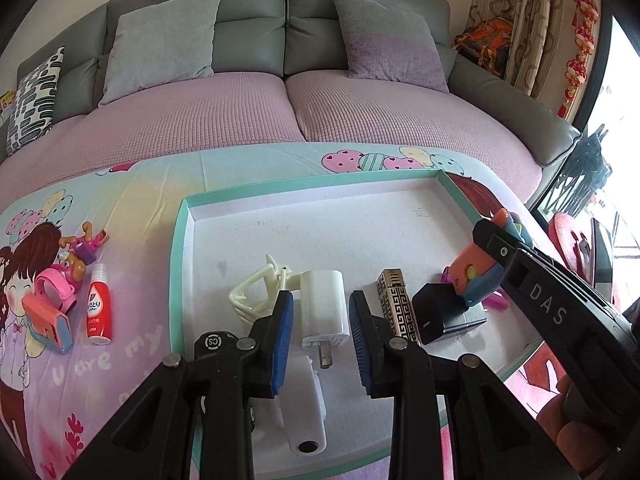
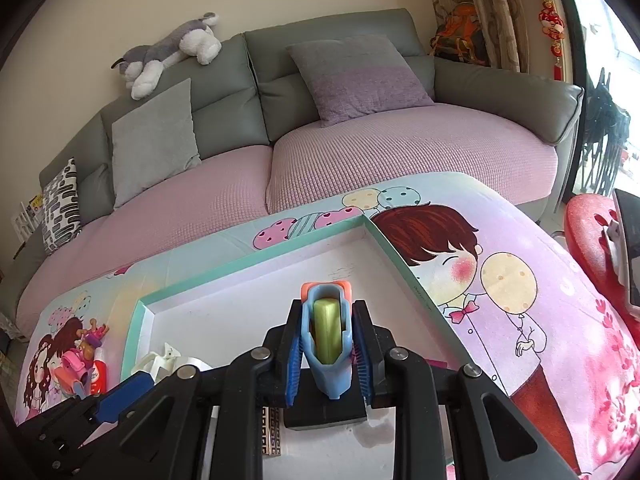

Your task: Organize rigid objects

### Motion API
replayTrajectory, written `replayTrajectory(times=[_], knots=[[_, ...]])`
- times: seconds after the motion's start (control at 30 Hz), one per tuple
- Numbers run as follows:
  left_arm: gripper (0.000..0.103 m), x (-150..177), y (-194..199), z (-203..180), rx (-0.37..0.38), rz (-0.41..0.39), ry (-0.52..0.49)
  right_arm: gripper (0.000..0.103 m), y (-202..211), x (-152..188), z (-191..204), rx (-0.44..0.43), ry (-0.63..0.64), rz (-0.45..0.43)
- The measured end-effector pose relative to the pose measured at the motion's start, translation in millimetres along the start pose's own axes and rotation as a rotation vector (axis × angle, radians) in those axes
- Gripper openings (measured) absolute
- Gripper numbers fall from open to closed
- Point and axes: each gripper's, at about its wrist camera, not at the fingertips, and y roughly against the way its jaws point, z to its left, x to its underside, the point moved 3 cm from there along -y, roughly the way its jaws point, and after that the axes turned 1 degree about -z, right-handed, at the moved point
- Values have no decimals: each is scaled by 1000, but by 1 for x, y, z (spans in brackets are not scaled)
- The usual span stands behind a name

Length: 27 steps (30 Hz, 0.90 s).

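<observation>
In the lower centre of the right wrist view, my right gripper is clenching a blue and orange toy with a green insert, its pads pressing both sides, above a black block. In the left wrist view, my left gripper is straddling a white charger plug; I cannot tell whether the pads are touching it. Both are sitting inside the white tray with teal rim. Beyond, at left on the cartoon cloth, a red bottle is lying.

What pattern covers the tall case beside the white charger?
A gold-and-black Greek-key pattern on the case, clearest in left wrist view.
</observation>
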Motion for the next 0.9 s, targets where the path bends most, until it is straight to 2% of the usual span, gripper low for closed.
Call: replayTrajectory(times=[0.1,0.17,0.23,0.5,0.6,0.67,0.7,0.87,0.9], knots=[[37,-2,5,2,-4,-9,2,28,0,0,-1,5,-2,5],[44,-4,10,4,-9,-19,8,45,0,-1,-1,13,3,7],[48,-6,14,7,-11,-28,15,51,0,-1,0,22,11,3],[61,-11,25,25,-46,-59,56,60,-3,1,3,49,48,20],[63,-13,30,32,-68,-80,71,65,-5,2,5,54,60,27],[73,-14,32,37,-86,-94,85,70,-6,3,6,57,70,33],[82,-14,33,40,-97,-101,92,71,-7,4,7,61,76,36],[86,-15,33,54,-151,-115,120,86,-9,6,10,80,104,45],[90,-14,32,57,-164,-113,128,87,-9,6,10,82,109,46]])
